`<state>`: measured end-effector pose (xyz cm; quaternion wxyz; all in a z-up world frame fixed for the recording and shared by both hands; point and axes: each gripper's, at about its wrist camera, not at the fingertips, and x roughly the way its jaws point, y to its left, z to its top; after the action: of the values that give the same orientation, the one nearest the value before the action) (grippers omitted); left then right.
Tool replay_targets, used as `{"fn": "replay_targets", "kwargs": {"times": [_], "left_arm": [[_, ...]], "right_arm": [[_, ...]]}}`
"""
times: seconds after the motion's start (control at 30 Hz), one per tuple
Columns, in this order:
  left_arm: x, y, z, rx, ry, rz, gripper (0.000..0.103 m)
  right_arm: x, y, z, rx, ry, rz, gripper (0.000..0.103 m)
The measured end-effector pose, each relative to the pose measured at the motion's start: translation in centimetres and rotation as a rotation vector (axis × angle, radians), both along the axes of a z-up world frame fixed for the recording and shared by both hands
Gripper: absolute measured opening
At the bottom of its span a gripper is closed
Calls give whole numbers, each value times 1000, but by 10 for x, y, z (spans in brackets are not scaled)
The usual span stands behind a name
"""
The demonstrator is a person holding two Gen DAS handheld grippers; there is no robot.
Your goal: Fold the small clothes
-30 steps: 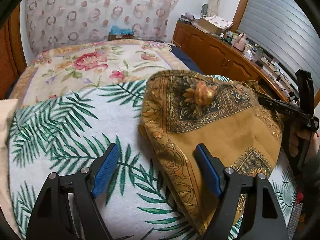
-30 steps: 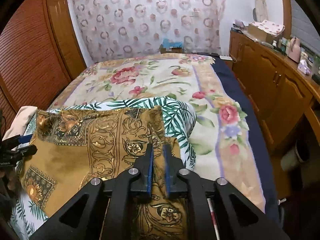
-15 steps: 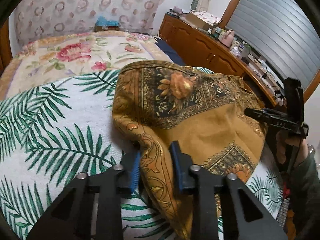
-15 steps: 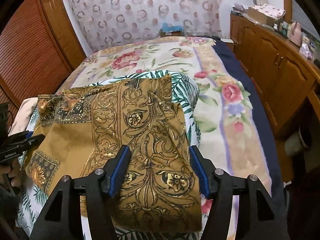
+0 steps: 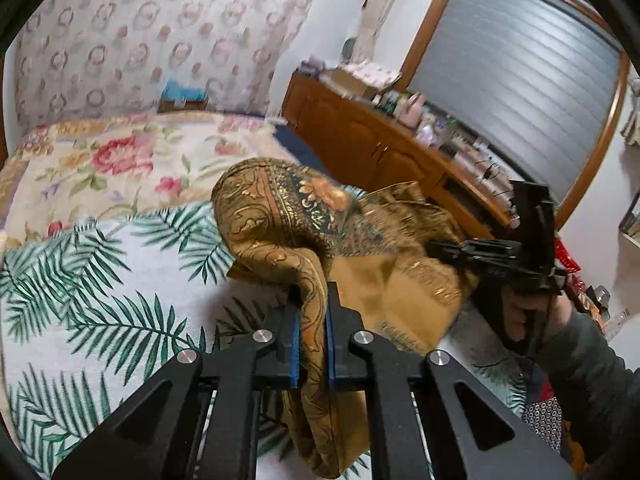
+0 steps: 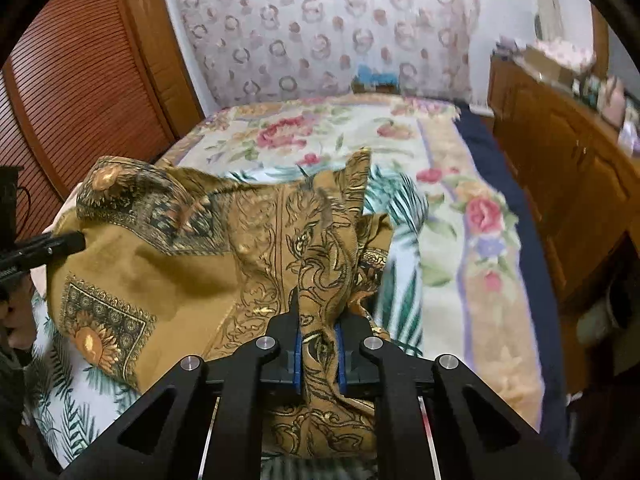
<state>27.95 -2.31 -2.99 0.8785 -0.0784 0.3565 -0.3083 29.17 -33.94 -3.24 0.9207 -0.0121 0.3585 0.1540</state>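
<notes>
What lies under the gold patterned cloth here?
The palm-leaf sheet shows around the gold cloth, over a floral bedspread. Whatever sits directly beneath the cloth is covered.

A white cloth printed with green palm fronds [image 5: 100, 280] covers the lower left of the left wrist frame, with a cream floral bedspread [image 5: 120, 156] above it. A brown wooden sideboard crowded with small items [image 5: 384, 148] runs along the right, beneath a grey slatted blind [image 5: 516, 80]. In the right wrist frame, reddish-brown louvred wooden doors [image 6: 80, 80] fill the upper left beside a pale ring-patterned curtain [image 6: 320, 28].

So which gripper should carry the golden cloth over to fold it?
Probably the left gripper. Both have just closed on the golden cloth, but the right gripper pinches the edge nearer the wooden cabinets, while the left has open palm-leaf sheet beside it.
</notes>
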Motion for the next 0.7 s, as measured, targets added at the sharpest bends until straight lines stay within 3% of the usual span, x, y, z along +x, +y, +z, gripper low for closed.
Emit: {"fn": "replay_targets", "kwargs": {"times": [0.27, 0.57, 0.7], "left_arm": [[-42, 71, 34, -25, -99, 115, 10], [-100, 175, 56, 6, -187, 373, 10], [-115, 220, 49, 18, -199, 499, 10]], "right_arm": [[-14, 58, 37, -29, -111, 127, 11], [5, 192, 65, -51, -208, 386, 11], [24, 263, 75, -96, -256, 494, 11]]}}
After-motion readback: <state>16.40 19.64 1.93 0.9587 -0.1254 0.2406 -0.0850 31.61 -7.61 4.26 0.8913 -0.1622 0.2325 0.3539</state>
